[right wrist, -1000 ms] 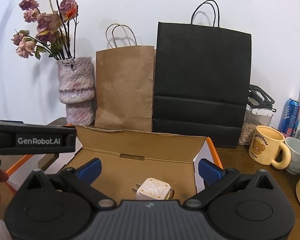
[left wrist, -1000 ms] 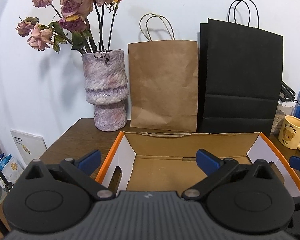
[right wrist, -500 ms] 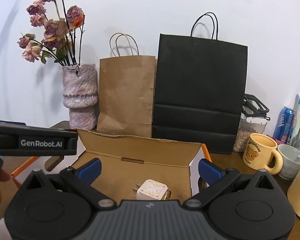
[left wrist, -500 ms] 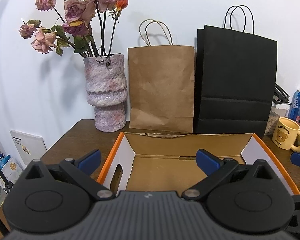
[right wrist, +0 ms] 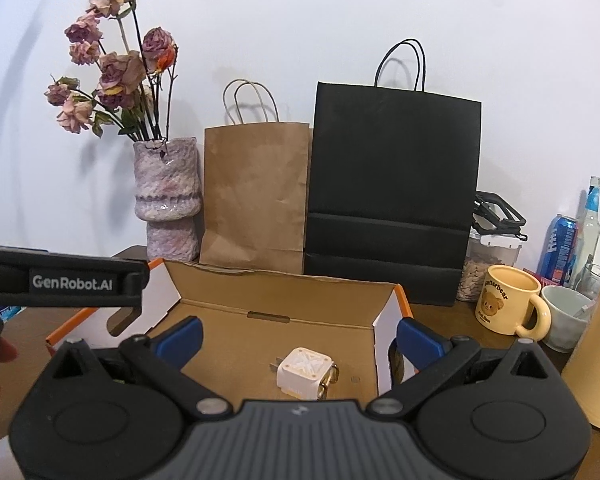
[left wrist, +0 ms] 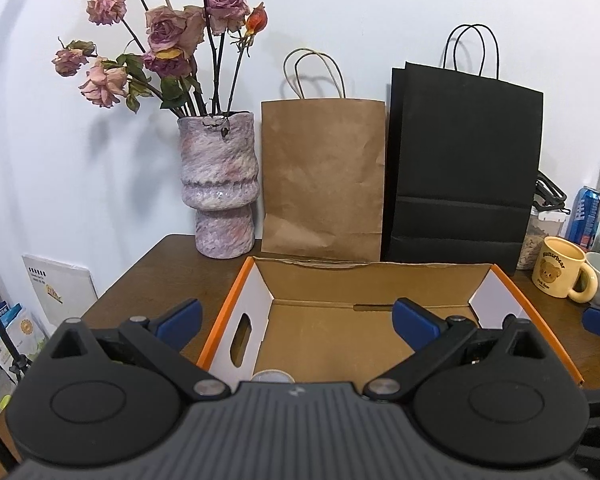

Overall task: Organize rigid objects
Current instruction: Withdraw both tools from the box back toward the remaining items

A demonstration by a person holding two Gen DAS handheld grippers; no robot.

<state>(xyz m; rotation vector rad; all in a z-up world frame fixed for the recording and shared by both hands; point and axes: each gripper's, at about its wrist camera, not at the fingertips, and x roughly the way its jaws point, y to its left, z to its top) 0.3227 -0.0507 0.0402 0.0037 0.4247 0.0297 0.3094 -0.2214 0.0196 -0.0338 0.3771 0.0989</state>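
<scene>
An open cardboard box with orange edges [left wrist: 236, 292] [right wrist: 384, 320] sits on the brown table. A white cube charger [right wrist: 305, 372] lies on the box floor in the right wrist view. A round silvery rim [left wrist: 272, 377] peeks over the left gripper's body, inside the box near its front. My left gripper [left wrist: 296, 318] is open and empty, above the box's front. My right gripper [right wrist: 298, 332] is open and empty, above the charger. The left gripper's body [right wrist: 60, 282] shows at the left of the right wrist view.
A purple vase of dried roses [left wrist: 220, 188], a brown paper bag [left wrist: 322, 176] and a black paper bag [left wrist: 464, 168] stand behind the box. A yellow bear mug [right wrist: 508, 300], a grey cup [right wrist: 566, 316], a can [right wrist: 560, 248] and a jar [right wrist: 486, 268] stand at the right.
Both grippers have pulled back and risen slightly, so the box and the charger look further off. The silvery rim has come into the left wrist view. Both grippers stay open.
</scene>
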